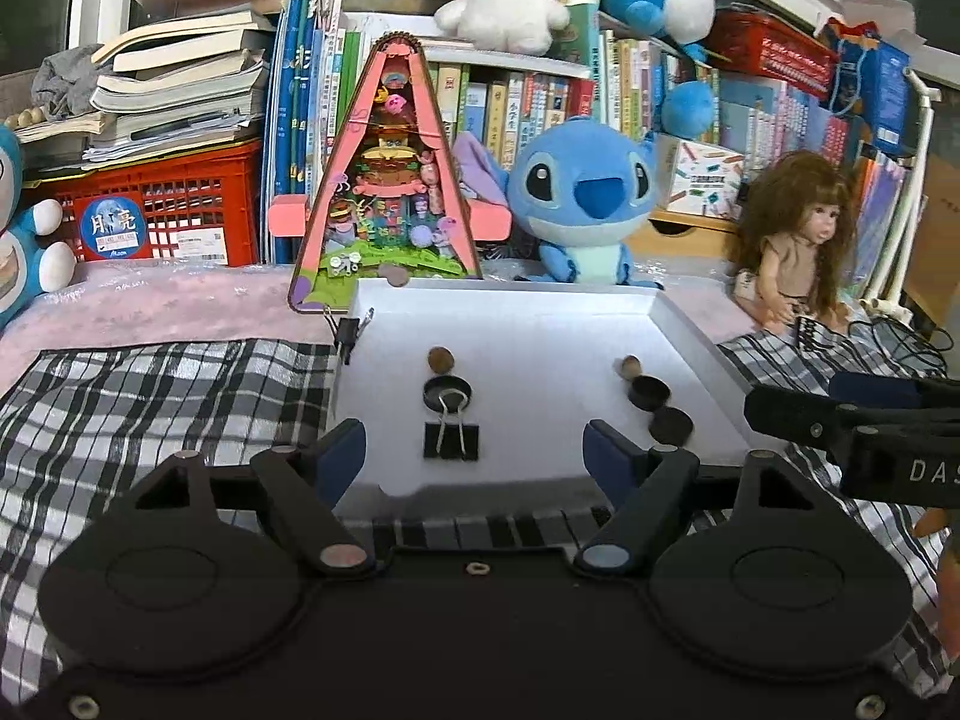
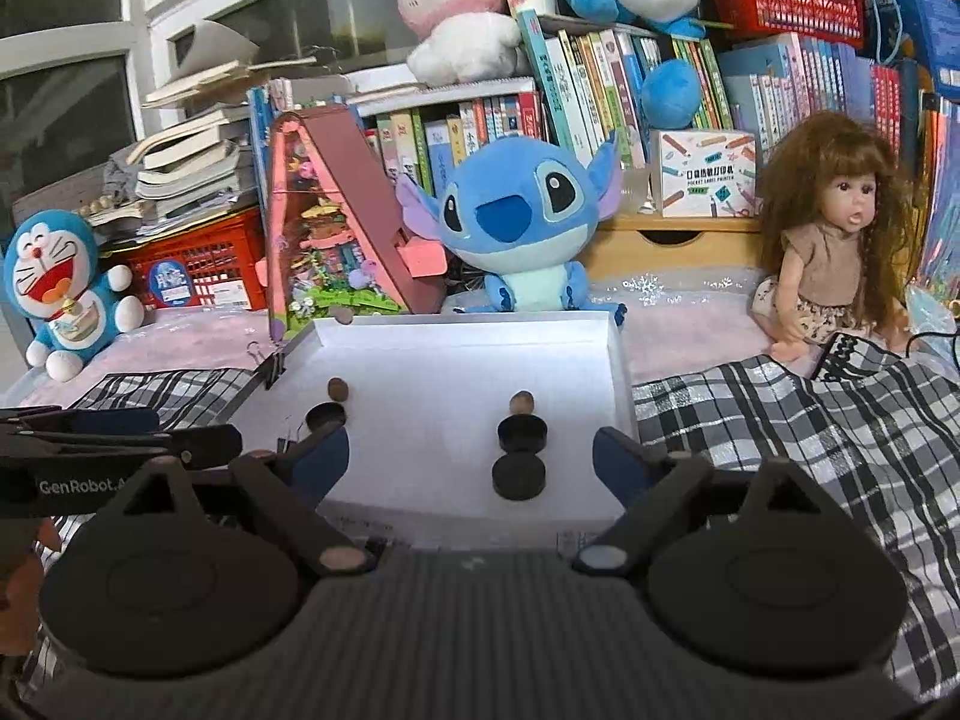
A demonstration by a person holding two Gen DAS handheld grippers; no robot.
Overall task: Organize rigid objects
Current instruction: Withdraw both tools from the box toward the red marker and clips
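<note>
A white tray (image 1: 690, 330) lies on a checked cloth. In it, on the left, a black binder clip (image 1: 451, 441) rests against an open black cap (image 1: 447, 391), with a brown ball (image 1: 440, 359) behind. My left gripper (image 1: 474, 450) is open at the tray's near edge, with the clip between its fingertips but untouched. On the right lie two black discs (image 2: 519, 474) (image 2: 522, 432) and a small brown ball (image 2: 521, 402). My right gripper (image 2: 471, 453) is open, its pads clear of the nearer disc between them.
A second binder clip (image 1: 348, 333) grips the tray's left wall. Behind the tray stand a pink triangular toy house (image 1: 390, 180), a blue plush (image 1: 582, 198) and a doll (image 2: 834, 252). Books and red crates fill the back. The checked cloth (image 2: 810, 450) spreads on both sides.
</note>
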